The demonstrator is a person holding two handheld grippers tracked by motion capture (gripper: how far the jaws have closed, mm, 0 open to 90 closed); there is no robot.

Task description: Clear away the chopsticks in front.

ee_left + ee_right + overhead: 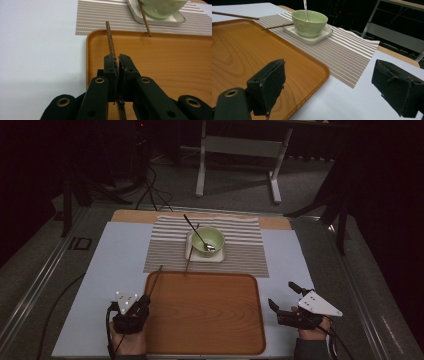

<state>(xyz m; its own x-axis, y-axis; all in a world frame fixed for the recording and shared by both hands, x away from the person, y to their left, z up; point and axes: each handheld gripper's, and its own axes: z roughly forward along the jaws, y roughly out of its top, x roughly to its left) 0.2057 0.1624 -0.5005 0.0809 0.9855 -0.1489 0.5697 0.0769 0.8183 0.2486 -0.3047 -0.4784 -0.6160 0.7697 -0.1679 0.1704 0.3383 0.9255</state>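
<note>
The left gripper (117, 61) was clamped on a brown chopstick (110, 37) (tip toward twelve o'clock) over the wooden tray's (205, 320) left rim. The right gripper (282, 296), at three o'clock of the tray, stood wide open, holding nothing.

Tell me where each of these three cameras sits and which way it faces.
High view: above the person's side of the table, looking forward and down on the tray; both hands show, with the left gripper and right gripper.
Left gripper view: on the left gripper, looking along shut jaws that pinch a chopstick over the tray's left edge.
Right gripper view: on the right gripper, looking between open jaws across the tray's corner to the green bowl.
Shared: tray, bowl, striped mat, second chopstick.
</note>
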